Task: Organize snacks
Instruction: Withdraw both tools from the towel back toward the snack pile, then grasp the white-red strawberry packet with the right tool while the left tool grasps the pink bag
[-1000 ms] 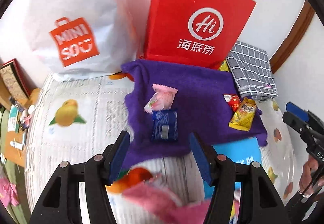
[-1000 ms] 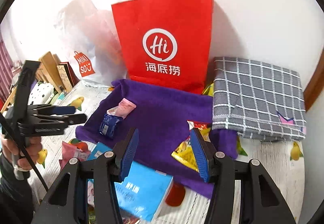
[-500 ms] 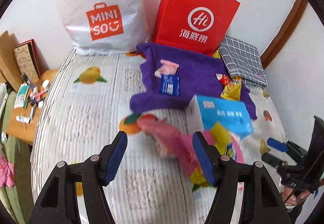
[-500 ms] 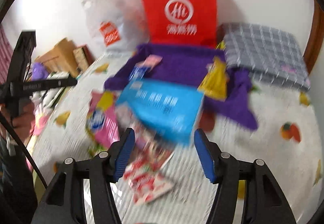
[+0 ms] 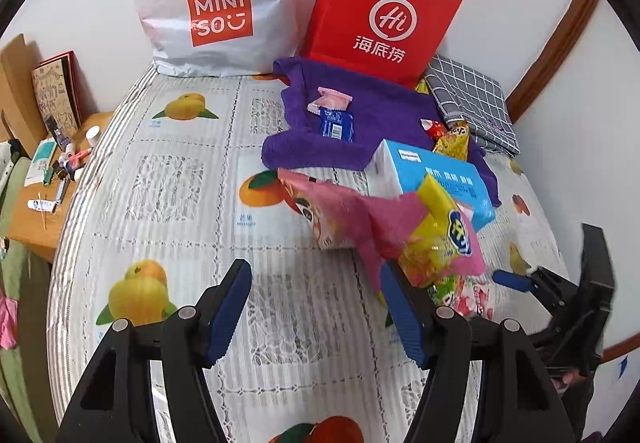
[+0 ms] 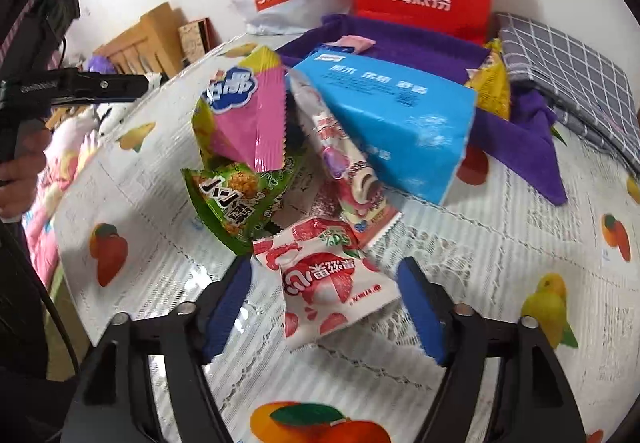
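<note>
Right gripper (image 6: 324, 307) hangs over the table (image 6: 500, 243), jaws opening around one red-and-white lychee packet (image 6: 328, 283), pads apart from it. Four packets and one blue box (image 6: 392, 115) form the pile; four more packets lie on the purple cloth (image 5: 384, 111). Left gripper (image 5: 316, 311): jaws spread, holding nothing.

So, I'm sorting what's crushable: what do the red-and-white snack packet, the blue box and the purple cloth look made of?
Red-and-white snack packet: glossy plastic film, crinkled, shiny, serrated edge.
Blue box: probably coated cardboard, with flat faces, crisp corners and a slight sheen.
Purple cloth: soft, matte, towel-like fabric with a fuzzy nap.
</note>
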Tool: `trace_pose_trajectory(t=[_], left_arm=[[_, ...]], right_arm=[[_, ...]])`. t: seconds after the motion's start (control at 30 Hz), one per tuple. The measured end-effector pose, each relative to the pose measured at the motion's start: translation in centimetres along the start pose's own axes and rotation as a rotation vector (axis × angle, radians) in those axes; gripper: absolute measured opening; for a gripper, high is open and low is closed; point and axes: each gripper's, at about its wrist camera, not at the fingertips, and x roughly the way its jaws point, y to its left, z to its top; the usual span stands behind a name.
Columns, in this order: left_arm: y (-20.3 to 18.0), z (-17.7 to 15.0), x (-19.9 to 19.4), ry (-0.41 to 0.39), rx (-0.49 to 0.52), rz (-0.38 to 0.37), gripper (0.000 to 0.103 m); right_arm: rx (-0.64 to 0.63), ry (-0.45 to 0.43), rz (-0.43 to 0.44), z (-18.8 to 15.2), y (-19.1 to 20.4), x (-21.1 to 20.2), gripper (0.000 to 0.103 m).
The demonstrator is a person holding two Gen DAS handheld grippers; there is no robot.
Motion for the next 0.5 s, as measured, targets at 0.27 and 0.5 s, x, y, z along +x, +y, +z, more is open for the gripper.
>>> trace_pose_trajectory(t=[0.27,0.5], left_arm=[[0.4,-1.1,-0.3,-0.002,0.007,-0.002,0.065],[1.1,-1.9,0.3,0.007,-0.007,-0.007,0.065]], right_arm=[[-0.076,0.057,-0.054,0.2,0.8,2.9,0.073],[-0.041,0.037,-0.03,-1.0,0.8,1.1,0.051]])
